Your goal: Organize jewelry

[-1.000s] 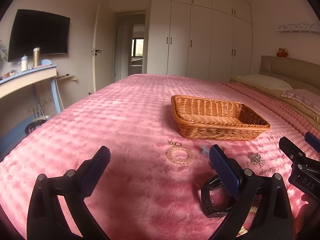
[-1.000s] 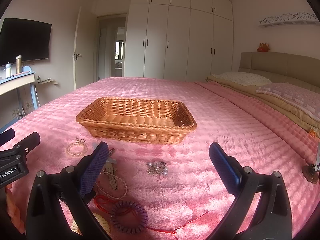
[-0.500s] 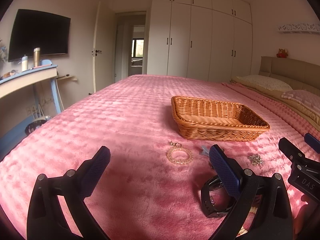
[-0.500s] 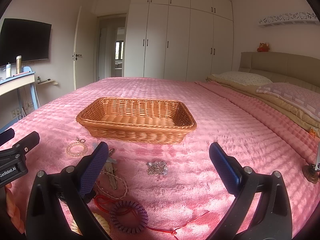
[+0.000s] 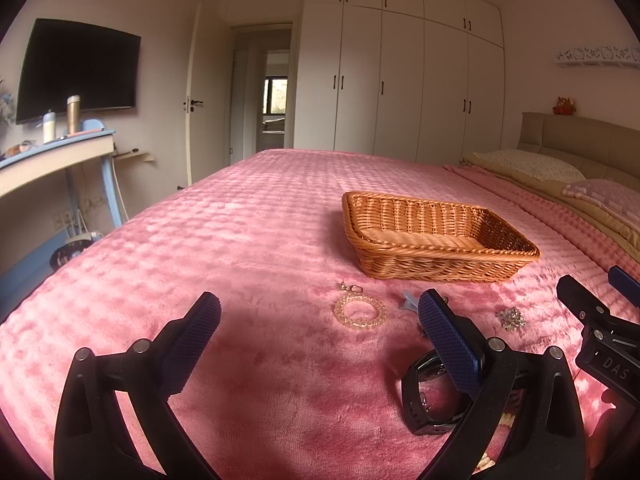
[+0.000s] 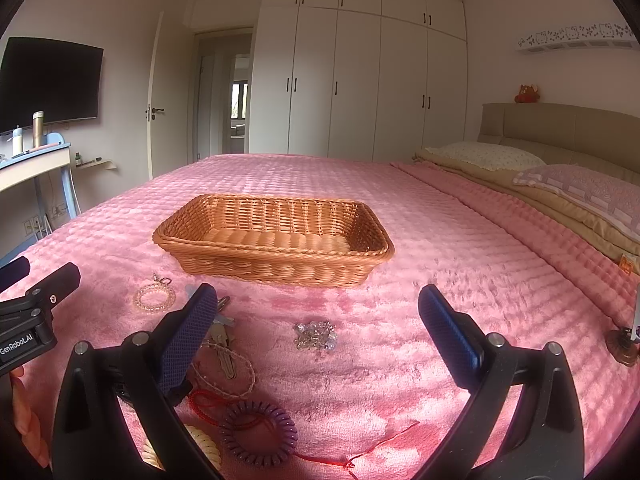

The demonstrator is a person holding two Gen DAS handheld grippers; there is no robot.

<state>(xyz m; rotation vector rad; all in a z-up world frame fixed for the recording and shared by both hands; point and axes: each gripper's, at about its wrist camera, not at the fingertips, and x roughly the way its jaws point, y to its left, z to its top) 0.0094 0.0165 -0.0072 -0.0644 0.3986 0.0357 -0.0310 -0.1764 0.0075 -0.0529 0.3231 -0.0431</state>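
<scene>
An empty wicker basket (image 5: 436,240) (image 6: 276,240) sits on the pink bedspread. In front of it lie a clear bead bracelet (image 5: 360,312) (image 6: 153,298), a silver sparkly piece (image 5: 511,318) (image 6: 315,335), a black watch (image 5: 430,400), a hair clip (image 6: 223,344), a thin bead loop (image 6: 224,376), a red cord (image 6: 224,412), a purple coil hair tie (image 6: 259,436) and a cream coil tie (image 6: 204,446). My left gripper (image 5: 320,324) is open and empty above the bedspread, left of the jewelry. My right gripper (image 6: 316,316) is open and empty above the silver piece.
Pillows (image 6: 532,172) and a headboard (image 6: 560,128) lie at the right. A desk with bottles (image 5: 56,152) and a wall TV (image 5: 76,68) stand at the left. White wardrobes (image 5: 400,80) fill the far wall. A small brown object (image 6: 624,348) sits at the right bed edge.
</scene>
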